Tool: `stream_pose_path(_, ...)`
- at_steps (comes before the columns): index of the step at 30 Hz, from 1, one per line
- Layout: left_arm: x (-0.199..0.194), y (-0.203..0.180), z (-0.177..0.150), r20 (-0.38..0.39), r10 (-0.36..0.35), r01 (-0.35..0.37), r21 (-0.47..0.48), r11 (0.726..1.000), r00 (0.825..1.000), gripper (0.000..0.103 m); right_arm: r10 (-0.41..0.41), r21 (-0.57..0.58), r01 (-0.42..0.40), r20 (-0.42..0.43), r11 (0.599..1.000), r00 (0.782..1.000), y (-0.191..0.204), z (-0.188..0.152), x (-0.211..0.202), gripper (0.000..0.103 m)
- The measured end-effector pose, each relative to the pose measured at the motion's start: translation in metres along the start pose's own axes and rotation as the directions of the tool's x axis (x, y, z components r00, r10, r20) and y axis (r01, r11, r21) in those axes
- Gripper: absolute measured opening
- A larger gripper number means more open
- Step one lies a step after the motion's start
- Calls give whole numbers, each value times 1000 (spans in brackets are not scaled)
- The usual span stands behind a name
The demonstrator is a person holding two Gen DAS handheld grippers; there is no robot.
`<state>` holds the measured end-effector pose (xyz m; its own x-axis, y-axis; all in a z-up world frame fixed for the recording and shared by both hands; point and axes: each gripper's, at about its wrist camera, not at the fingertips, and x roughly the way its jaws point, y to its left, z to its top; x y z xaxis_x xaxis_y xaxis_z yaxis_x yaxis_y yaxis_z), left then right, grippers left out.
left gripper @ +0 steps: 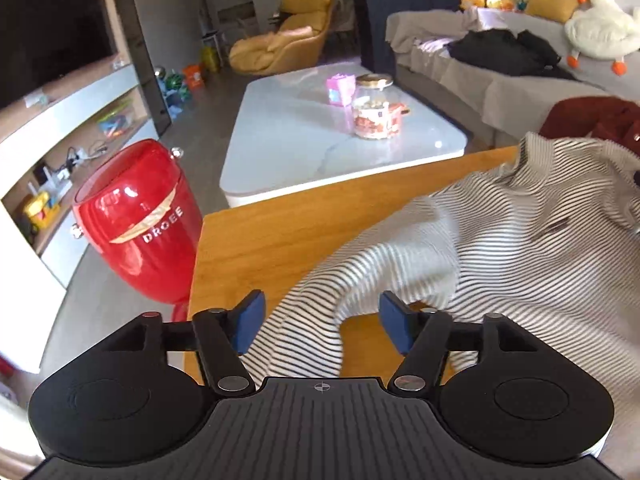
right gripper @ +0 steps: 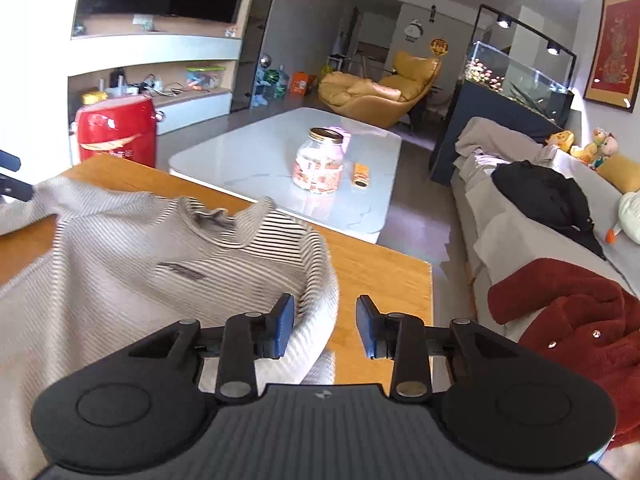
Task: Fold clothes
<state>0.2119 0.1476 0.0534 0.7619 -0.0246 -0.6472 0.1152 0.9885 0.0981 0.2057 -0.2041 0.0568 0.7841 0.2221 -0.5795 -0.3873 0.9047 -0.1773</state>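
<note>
Your striped polo shirt lies crumpled on the wooden bench, collar toward the far edge and its fabric blurred in both views. Your left claw stands with its blue pads wide apart, a striped sleeve running between them, neither pad pressing on it. Your right claw is likewise spread, the shirt's rolled edge lying against the left pad while bare bench shows before the right one. A red bin stands just beside the bench's left corner. Beyond it sits a white coffee table carrying a glass jar. A dark red coat lies on the grey sofa to your right.
</note>
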Motion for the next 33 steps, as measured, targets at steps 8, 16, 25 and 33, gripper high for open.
stream_pose_path(8,-29,-58,-17,47,-252,255,-61,965,967,95,264,-93,-275,-116,957,957,59,-48,-79,37)
stream_pose_path(16,-27,-98,-45,-4,-347,345,-77,935,938,97,249,-239,-292,-196,926,948,95,-91,-99,43)
stream_pose_path(25,-23,-90,-58,-53,-390,376,-171,911,919,102,65,-162,-67,-15,985,998,45,-54,-102,11)
stream_pose_path(33,-10,-95,-70,-60,-427,404,-233,885,902,103,-249,167,228,120,959,961,-93,16,-93,11)
